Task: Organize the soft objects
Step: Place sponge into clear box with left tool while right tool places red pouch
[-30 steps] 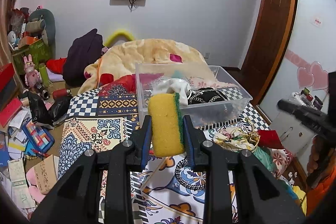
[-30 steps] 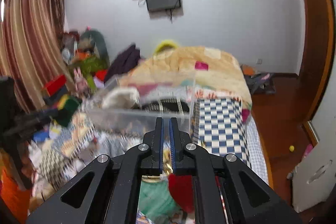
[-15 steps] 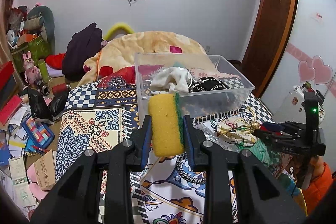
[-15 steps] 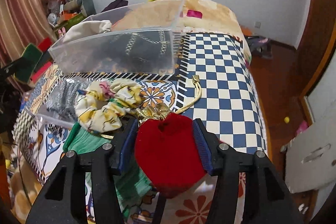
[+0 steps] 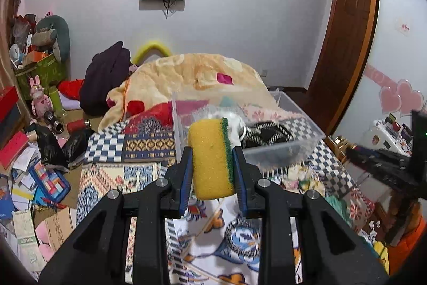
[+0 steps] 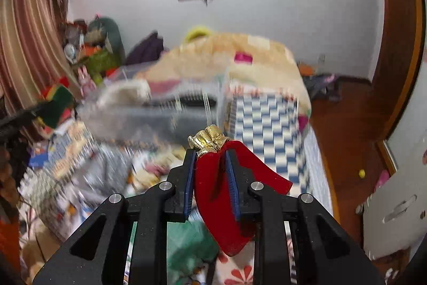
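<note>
My left gripper is shut on a yellow sponge with a green scouring side, held just in front of the clear plastic bin. The bin holds a white cloth and a black-and-white patterned item. My right gripper is shut on a red velvet pouch with a gold gathered top, lifted above the bed. The bin shows blurred in the right wrist view. The right gripper also shows at the right edge of the left wrist view.
A patterned bedspread covers the bed. A floral scrunchie and green cloth lie near the bin. A peach blanket is heaped behind it. Floor clutter lies on the left; a wooden door on the right.
My right gripper closed on the red pouch and lifted it off the bed. My left gripper with the sponge moved closer to the bin.
</note>
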